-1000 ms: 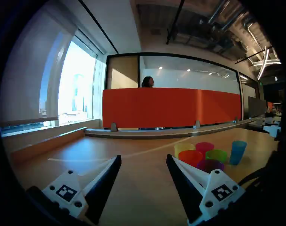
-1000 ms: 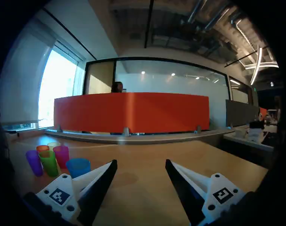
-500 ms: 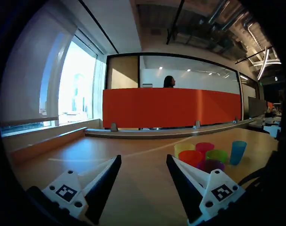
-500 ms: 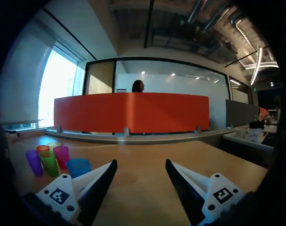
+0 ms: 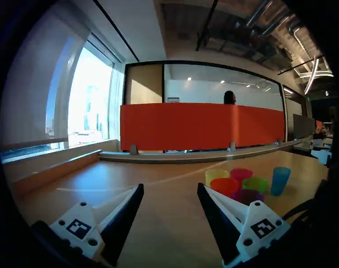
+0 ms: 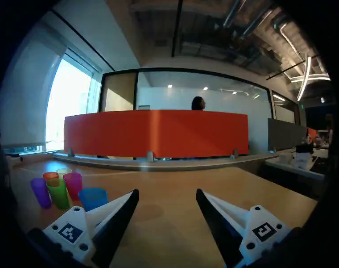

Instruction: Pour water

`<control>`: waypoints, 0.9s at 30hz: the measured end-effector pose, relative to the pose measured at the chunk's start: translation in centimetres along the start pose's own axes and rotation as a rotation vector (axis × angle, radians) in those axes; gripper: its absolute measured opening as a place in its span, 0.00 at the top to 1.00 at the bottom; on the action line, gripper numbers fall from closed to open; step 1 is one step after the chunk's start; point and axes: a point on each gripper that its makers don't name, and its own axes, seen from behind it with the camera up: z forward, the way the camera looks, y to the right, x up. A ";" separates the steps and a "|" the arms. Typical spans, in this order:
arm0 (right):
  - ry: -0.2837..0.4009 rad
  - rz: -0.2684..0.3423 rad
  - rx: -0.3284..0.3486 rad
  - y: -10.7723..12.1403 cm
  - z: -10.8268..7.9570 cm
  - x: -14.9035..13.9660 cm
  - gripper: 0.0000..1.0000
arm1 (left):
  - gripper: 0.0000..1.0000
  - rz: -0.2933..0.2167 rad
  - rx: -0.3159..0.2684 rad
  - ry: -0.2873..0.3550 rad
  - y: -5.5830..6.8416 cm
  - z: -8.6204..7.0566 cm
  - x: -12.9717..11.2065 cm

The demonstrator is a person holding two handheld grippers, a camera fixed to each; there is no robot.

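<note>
Several coloured plastic cups stand in a cluster on the wooden table. In the left gripper view they sit right of centre: a yellow cup, a pink cup, an orange cup, a green cup, a purple cup and, apart to the right, a blue cup. My left gripper is open and empty, left of the cups. In the right gripper view the same cluster is at the left, with the blue cup nearest. My right gripper is open and empty, right of the cups.
An orange partition runs along the table's far edge, with a person's head passing behind it. A bright window and a wooden ledge line the left side. Desks with objects stand at the right.
The person behind the partition has walked to the right. The left gripper view has shifted very slightly; both grippers stay open in place.
</note>
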 end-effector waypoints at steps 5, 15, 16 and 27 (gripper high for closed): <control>-0.006 -0.020 0.011 -0.5 -0.1 0.6 0.01 | 0.12 0.006 -0.010 0.019 0.3 0.1 2.0; -0.006 -0.035 0.037 -1.4 -0.2 4.6 0.01 | 0.12 -0.049 -0.031 -0.007 0.6 0.6 4.7; -0.006 -0.035 0.038 -1.4 -0.2 5.0 0.01 | 0.12 -0.055 -0.034 -0.009 0.6 0.7 5.0; -0.017 -0.016 0.033 -1.6 0.4 10.5 0.01 | 0.12 -0.042 -0.065 0.001 0.6 1.5 10.2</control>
